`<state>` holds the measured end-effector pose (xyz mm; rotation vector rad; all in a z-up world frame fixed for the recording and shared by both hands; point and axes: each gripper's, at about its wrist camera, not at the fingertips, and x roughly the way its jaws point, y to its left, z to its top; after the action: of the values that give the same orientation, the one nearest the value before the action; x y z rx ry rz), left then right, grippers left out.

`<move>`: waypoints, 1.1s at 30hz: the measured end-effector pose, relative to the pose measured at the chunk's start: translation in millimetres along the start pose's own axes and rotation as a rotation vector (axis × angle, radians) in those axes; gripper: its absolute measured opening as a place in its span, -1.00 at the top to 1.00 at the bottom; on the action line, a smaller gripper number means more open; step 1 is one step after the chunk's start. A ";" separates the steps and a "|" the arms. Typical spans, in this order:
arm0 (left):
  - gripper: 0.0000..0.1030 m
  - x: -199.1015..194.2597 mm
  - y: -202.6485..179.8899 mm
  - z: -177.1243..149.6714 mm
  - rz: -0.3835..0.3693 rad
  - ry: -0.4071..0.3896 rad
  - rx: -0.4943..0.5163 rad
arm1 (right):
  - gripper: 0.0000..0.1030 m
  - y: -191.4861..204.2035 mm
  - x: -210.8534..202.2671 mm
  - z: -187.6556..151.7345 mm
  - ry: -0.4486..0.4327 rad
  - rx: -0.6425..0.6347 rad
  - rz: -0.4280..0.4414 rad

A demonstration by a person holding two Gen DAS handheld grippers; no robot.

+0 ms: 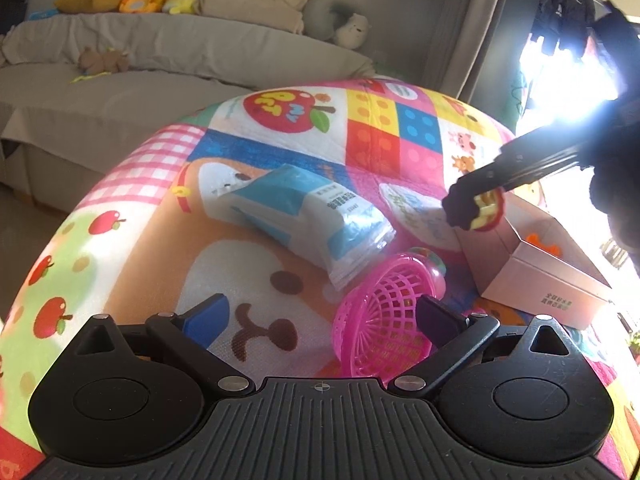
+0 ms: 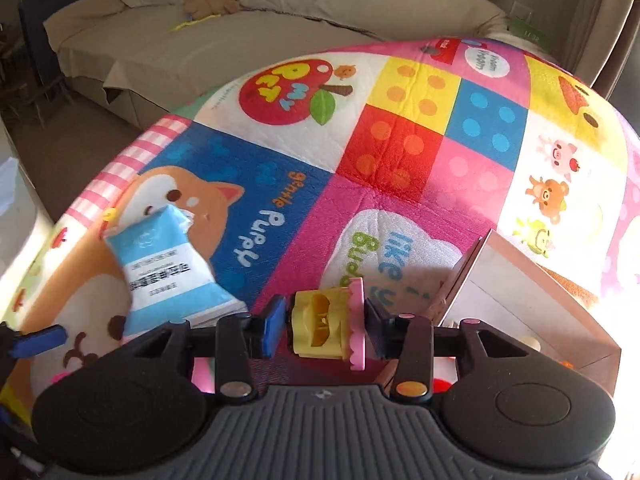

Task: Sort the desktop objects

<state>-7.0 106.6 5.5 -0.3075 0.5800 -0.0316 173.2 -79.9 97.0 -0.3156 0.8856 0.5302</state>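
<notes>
— Right gripper [image 2: 325, 330] clamped on the yellow-and-pink toy [image 2: 328, 326], held in the air just left of the pink box's [image 2: 528, 304] near wall. Left gripper [image 1: 320, 322] spread wide, holding nothing, low over the mat [image 1: 280, 120] beside the pink basket [image 1: 384, 320].

— Risks from there?

— Could have let go short of the box — toy down on the mat rather than inside. Could also have knocked the box wall and shoved it. Thin pink flange under one pad, so perhaps a slip.

— Anything seen from one side only?

— Left wrist view: basket tipped on its side, tissue pack [image 1: 304, 216] lying just beyond it, an orange piece [image 1: 540, 240] already in the box. Right wrist view: exact pad contact on the toy — hidden from the left.
</notes>
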 end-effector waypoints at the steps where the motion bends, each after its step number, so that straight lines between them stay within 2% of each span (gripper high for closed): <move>1: -0.98 0.7 0.1 0.4 0.000 0.009 -0.001 | 0.18 -0.3 -19.2 -11.4 -0.026 0.003 0.029; 4: -0.99 1.7 -0.8 0.9 -0.047 0.057 0.027 | 0.18 -2.2 -53.6 -48.7 -0.049 -0.010 0.044; 6: -1.00 0.1 -7.1 -1.4 -0.067 0.090 0.093 | 0.17 -6.3 -64.6 -74.9 -0.030 -0.010 0.038; 9: -1.00 -4.3 -19.8 -5.4 -0.054 0.112 0.200 | 0.18 -9.0 -72.0 -113.1 -0.016 -0.052 -0.061; 12: -1.00 -5.5 -27.7 -6.7 -0.014 0.131 0.277 | 0.18 -5.6 -67.6 -140.4 -0.021 -0.139 -0.184; 15: -1.00 -2.1 -28.8 -3.7 0.082 0.140 0.363 | 0.19 8.5 -58.6 -165.6 -0.052 -0.277 -0.330; 17: -1.00 2.0 -25.0 0.1 0.164 0.143 0.407 | 0.19 21.6 -53.7 -177.9 -0.072 -0.363 -0.375; 18: -1.00 3.9 -22.1 2.7 0.197 0.141 0.422 | 0.18 26.4 -53.1 -180.7 -0.076 -0.374 -0.365; 21: -1.00 10.0 -12.4 10.4 0.307 0.125 0.469 | -0.02 42.7 -60.2 -186.4 -0.119 -0.366 -0.263; 23: -1.00 13.4 -7.5 16.4 0.384 0.111 0.492 | -0.21 46.9 -68.2 -186.1 -0.147 -0.309 -0.159; 25: -1.00 11.2 -4.0 26.5 0.421 0.097 0.489 | -0.26 44.9 -75.6 -186.2 -0.176 -0.262 -0.097; 27: -1.00 3.8 -6.1 35.8 0.389 0.077 0.474 | -0.34 37.9 -85.2 -187.3 -0.225 -0.200 -0.093; 29: -1.00 -4.6 -12.3 43.2 0.323 0.061 0.459 | -0.64 26.0 -96.3 -190.7 -0.281 -0.122 -0.120; 33: -1.00 -13.3 -36.6 52.8 0.101 0.060 0.378 | -0.95 6.2 -107.2 -206.6 -0.357 0.004 -0.211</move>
<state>12.7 87.9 65.3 0.0902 0.6353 -0.0528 -19.4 -204.8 58.5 -0.2954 0.5000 0.3730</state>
